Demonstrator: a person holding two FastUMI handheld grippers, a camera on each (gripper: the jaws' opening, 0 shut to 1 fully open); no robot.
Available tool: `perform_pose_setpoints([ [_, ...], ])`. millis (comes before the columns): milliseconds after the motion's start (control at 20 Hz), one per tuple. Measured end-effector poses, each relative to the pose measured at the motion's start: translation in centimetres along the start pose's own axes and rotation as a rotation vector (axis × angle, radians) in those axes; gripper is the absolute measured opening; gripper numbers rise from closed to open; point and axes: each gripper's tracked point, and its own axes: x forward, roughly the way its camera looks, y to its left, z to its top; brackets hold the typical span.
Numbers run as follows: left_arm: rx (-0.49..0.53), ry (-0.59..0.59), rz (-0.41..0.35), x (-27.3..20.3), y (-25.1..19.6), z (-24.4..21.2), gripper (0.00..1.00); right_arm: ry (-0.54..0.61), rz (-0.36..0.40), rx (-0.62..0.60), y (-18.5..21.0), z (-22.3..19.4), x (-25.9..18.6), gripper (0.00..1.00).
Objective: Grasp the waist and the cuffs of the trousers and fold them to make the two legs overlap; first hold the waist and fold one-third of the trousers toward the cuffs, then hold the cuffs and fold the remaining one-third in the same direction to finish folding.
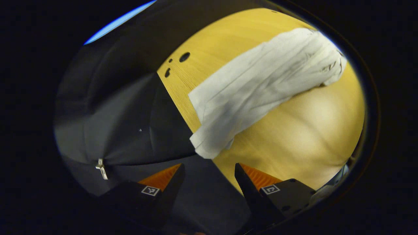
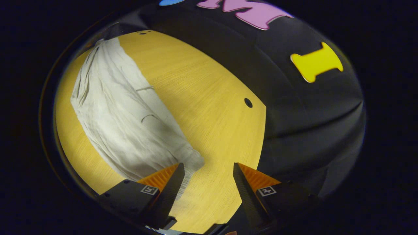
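One pair of white trousers lies lengthwise on the yellow counter. Both the left gripper and right gripper have their jaws spread, holding nothing.

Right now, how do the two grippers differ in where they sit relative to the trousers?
The left gripper hangs off the trousers, their near end lying ahead of its fingers, with the table edge and dark cloth below it. The right gripper sits closer: in the right gripper view one finger overlaps the trousers' bunched end, over bare table. Both are open and hold nothing.
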Motion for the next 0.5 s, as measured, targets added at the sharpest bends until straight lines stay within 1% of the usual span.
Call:
perform_pose_setpoints([
  [50, -0.056, -0.046, 0.005, -0.7, -0.9, 0.6, 0.97, -0.020, -0.020, 0.089, -0.2, 0.3, -1.0, 0.95],
  [150, -0.186, -0.128, 0.019, -1.9, -2.4, 1.5, 0.97, -0.061, -0.025, 0.277, 0.3, 1.2, -2.8, 0.95],
  [200, -0.253, -0.170, 0.021, -2.6, -3.2, 2.1, 0.97, -0.076, -0.015, 0.362, 0.9, 1.5, -3.8, 0.96],
  [350, -0.465, -0.283, 0.024, -4.5, -4.8, 3.7, 0.97, -0.100, -0.024, 0.588, 3.2, 1.4, -5.6, 0.96],
  [450, -0.585, -0.357, 0.000, -5.8, -5.9, 5.0, 0.97, -0.108, 0.017, 0.770, 5.8, 1.4, -6.1, 0.96],
  [500, -0.631, -0.384, -0.015, -6.3, -6.4, 5.5, 0.97, -0.102, 0.025, 0.843, 6.7, 1.1, -6.2, 0.95],
])
